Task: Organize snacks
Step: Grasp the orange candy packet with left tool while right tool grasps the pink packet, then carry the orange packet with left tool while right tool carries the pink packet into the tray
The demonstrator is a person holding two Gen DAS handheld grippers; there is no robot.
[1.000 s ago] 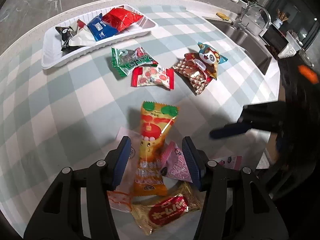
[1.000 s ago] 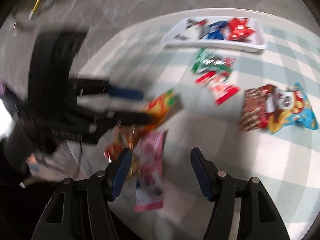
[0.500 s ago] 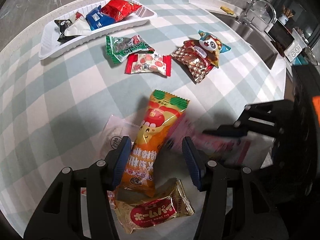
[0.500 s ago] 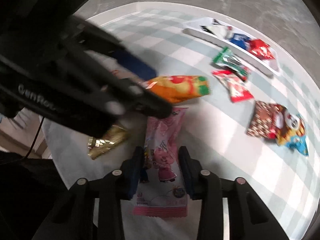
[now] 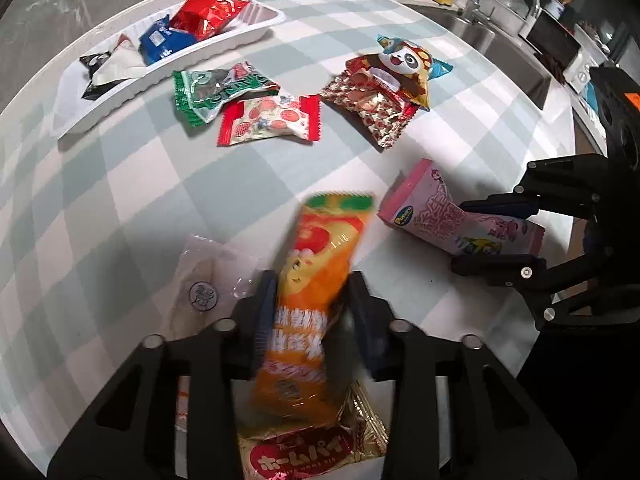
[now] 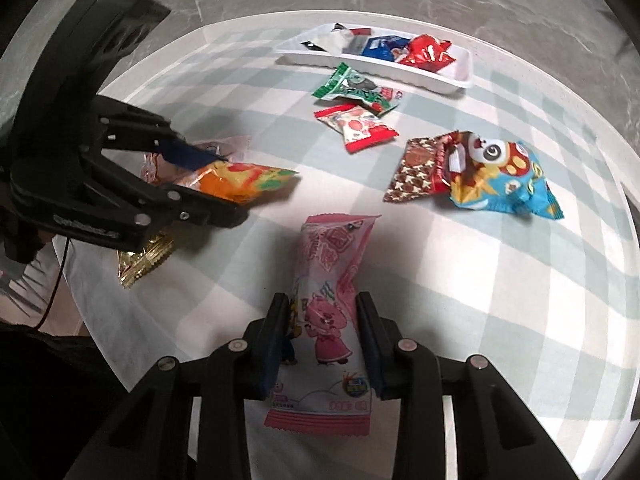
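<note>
Two tongs (image 5: 312,312) (image 6: 322,336) clamped — orange packet (image 5: 316,280), pink packet (image 6: 328,280)

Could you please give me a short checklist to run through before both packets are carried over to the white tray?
1. Left gripper grip: jaws have just been closing, now pressing the orange packet. Ok.
2. Right gripper grip: pads clamp the pink packet. Ok.
3. Orange packet clear of the gold packet beneath it: cannot tell.
4. Space in the white tray: bare near its right end in the right wrist view. Ok.
5. Path to the tray: green packet and red-and-white packet lie in front of it, so carry high. Not ok.
</note>
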